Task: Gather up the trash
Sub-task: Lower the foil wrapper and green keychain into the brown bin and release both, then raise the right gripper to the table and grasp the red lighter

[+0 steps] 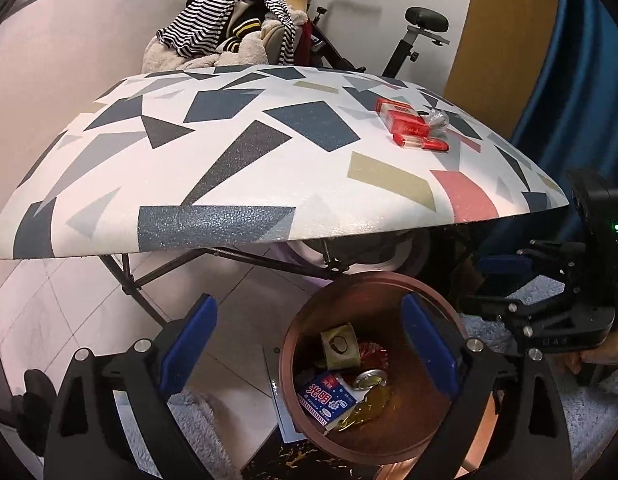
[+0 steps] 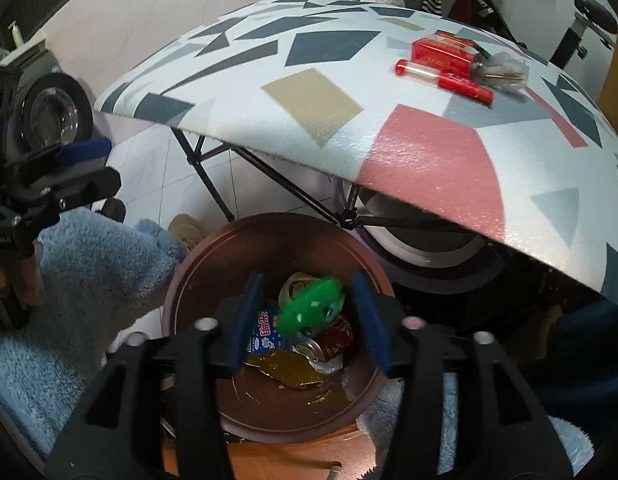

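The right hand-held gripper (image 2: 309, 320) hangs over the brown bin (image 2: 197, 256), its blue pads wide apart and gripping nothing; a blurred green object (image 2: 311, 308) sits between them above the rubbish, apparently loose and dropping. The left hand-held gripper (image 1: 309, 344) is also spread wide and empty, just beside the bin.

Still to collect, up on the patterned worktop (image 2: 329, 92) beyond the bin: a red carton (image 2: 443, 54), a red tube (image 2: 445, 76) and a crumpled clear wrapper (image 2: 505, 66), all touching or nearly so.

The carton looks light and stiff, so pinching across its short sides should work. The tube seems slick and likely to roll (grip it mid-length); its long axis runs along the carton's near edge. The wrapper is soft and would crush anywhere.
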Motion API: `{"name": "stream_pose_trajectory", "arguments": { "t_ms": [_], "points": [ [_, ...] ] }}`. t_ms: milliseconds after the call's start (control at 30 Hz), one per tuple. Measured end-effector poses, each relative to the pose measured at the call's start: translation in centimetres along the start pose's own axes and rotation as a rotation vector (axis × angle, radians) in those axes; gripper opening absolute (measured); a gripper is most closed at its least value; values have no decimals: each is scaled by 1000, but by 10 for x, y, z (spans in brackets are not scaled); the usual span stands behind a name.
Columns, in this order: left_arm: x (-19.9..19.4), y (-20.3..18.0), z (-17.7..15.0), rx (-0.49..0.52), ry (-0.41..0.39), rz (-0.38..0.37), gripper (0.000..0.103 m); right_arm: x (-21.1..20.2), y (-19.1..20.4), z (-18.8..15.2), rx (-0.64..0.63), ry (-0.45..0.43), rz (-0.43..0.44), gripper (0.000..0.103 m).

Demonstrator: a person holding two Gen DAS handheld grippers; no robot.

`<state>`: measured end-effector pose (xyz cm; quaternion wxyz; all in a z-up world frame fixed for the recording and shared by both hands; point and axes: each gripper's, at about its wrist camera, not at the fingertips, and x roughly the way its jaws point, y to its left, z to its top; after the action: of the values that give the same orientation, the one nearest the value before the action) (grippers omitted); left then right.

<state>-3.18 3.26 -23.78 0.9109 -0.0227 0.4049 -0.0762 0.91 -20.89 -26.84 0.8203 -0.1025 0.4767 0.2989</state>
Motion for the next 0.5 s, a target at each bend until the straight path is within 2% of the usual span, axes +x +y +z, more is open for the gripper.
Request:
{"name": "stream_pose_trajectory", "arguments": {
  "t_ms": [33, 100, 133, 267, 500],
  "points": [
    [0, 0, 0, -1, 1, 3, 91, 0, 1, 0, -2, 0, 0, 70],
    [0, 1, -1, -6, 0, 6, 91, 0, 2, 0, -8, -3, -10, 83],
    [0, 2, -1, -10, -1, 7, 91, 0, 2, 0, -12, -5, -14, 86],
    [-1, 5, 0, -22, -5, 13, 91, -3, 1, 2, -6, -12, -22, 92],
    [-2, 7, 7, -43, -15, 11, 91, -17, -10, 13, 24, -56, -45, 97]
  ]
}}
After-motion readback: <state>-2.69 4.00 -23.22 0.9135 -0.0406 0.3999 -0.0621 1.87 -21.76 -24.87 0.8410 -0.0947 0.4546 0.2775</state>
